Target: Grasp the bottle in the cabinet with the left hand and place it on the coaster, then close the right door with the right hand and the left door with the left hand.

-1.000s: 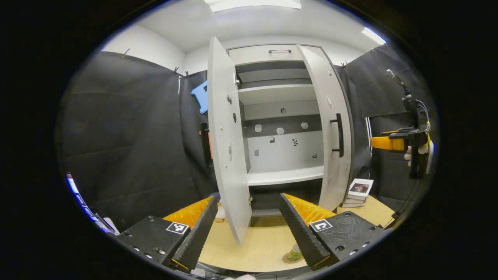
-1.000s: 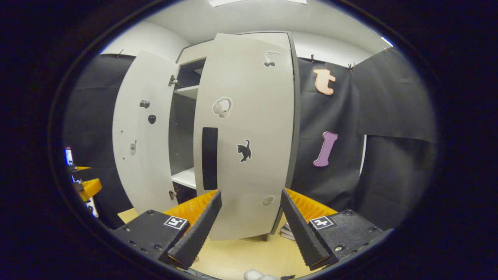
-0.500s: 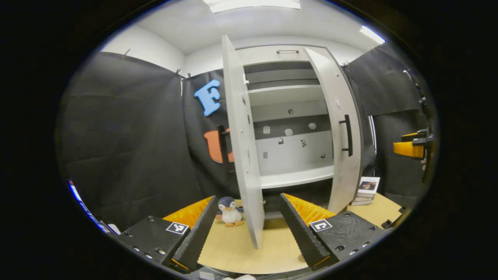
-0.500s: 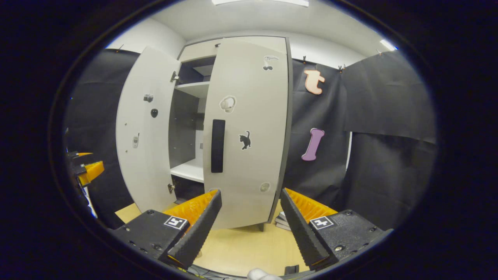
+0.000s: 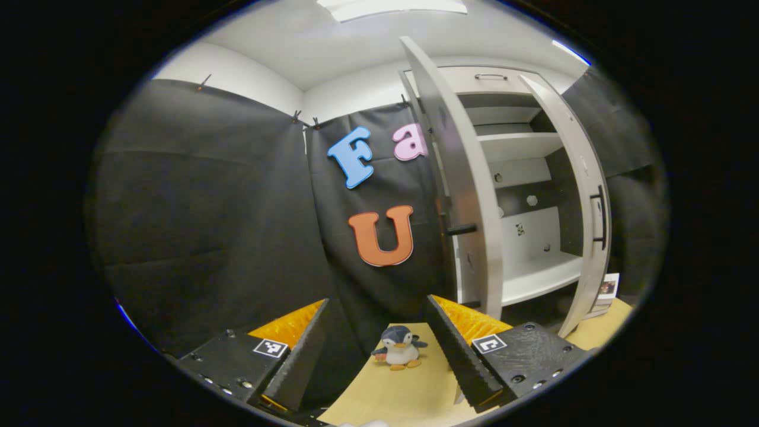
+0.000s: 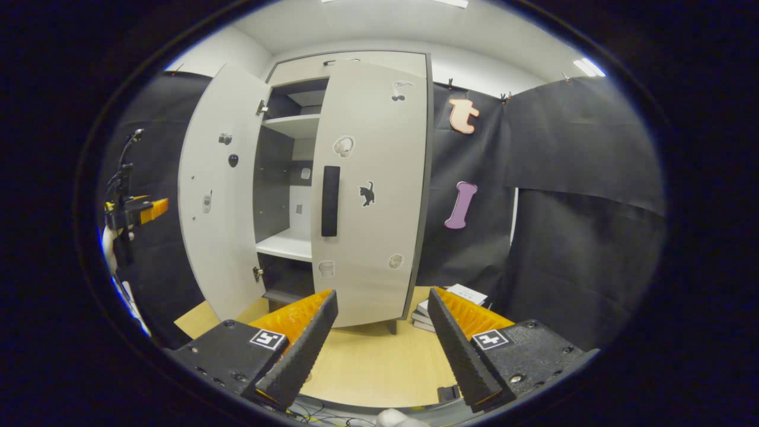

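The white cabinet stands with both doors open. In the left gripper view its left door (image 5: 468,196) is almost edge-on, with a dark handle (image 5: 461,229) on its outer face, and the right door (image 5: 593,207) hangs ajar beyond the white shelf (image 5: 539,279). My left gripper (image 5: 377,300) is open and holds nothing, low and to the left of that door. In the right gripper view the right door (image 6: 370,190) with its black handle (image 6: 330,200) faces me, half swung in. My right gripper (image 6: 382,292) is open a short way in front of it. The left gripper (image 6: 133,210) hangs at far left, beyond the left door (image 6: 219,196).
A small penguin toy (image 5: 398,348) sits on the wooden table (image 5: 409,391) between the left fingers. A stack of books (image 6: 450,299) lies on the table right of the cabinet. Black cloth walls close in on both sides.
The left gripper has swung left, round to the outer side of the left door, and the penguin now lies ahead of it. The right gripper has backed away from the right door.
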`<state>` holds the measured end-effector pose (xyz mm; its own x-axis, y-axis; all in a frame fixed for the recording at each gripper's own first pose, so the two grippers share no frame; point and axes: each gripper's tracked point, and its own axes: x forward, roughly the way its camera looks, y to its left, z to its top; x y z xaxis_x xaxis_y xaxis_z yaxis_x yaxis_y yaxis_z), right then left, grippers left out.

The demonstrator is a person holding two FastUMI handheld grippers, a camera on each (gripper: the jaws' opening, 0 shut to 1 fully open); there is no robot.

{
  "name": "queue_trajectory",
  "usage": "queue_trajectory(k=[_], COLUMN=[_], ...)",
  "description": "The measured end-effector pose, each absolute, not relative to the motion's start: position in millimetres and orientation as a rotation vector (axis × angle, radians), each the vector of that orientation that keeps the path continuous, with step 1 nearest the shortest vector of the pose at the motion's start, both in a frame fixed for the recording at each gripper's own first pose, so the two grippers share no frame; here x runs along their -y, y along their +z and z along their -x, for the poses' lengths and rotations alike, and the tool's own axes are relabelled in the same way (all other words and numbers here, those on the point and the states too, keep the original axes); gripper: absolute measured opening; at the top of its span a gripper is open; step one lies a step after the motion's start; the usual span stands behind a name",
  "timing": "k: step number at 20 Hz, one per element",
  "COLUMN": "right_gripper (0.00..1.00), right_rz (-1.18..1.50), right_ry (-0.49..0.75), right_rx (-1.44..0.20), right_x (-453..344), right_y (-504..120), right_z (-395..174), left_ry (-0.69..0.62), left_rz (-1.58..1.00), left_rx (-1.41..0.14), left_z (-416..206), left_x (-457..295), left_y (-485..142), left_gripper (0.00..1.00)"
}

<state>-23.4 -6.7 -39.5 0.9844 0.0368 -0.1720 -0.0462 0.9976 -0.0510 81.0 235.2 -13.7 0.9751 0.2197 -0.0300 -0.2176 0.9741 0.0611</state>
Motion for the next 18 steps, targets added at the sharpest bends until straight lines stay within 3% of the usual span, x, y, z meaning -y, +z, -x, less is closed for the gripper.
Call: queue_trajectory(k=[8, 14, 18], right_gripper=[1.0, 1.0, 0.99], right_rz=[0.055, 0.054, 0.051], right_ry=[0.085, 0.141, 0.128], right_rx=[-0.199, -0.189, -0.177], right_x=[-5.6, -16.1, -1.1], right_y=[-35.0, -31.3, -27.0], right_z=[19.3, 20.9, 25.8], left_ry=[0.115, 0.086, 0.047], left_rz=[-0.048, -0.005, -0.006], left_rx=[-0.031, -0.027, -0.017], left_z=[-119.5, -117.5, -113.6], left_x=[-218.1, -196.8, -158.7], left_y=[-4.2, -8.5, -2.8], left_gripper=[0.97, 0.89, 0.94])
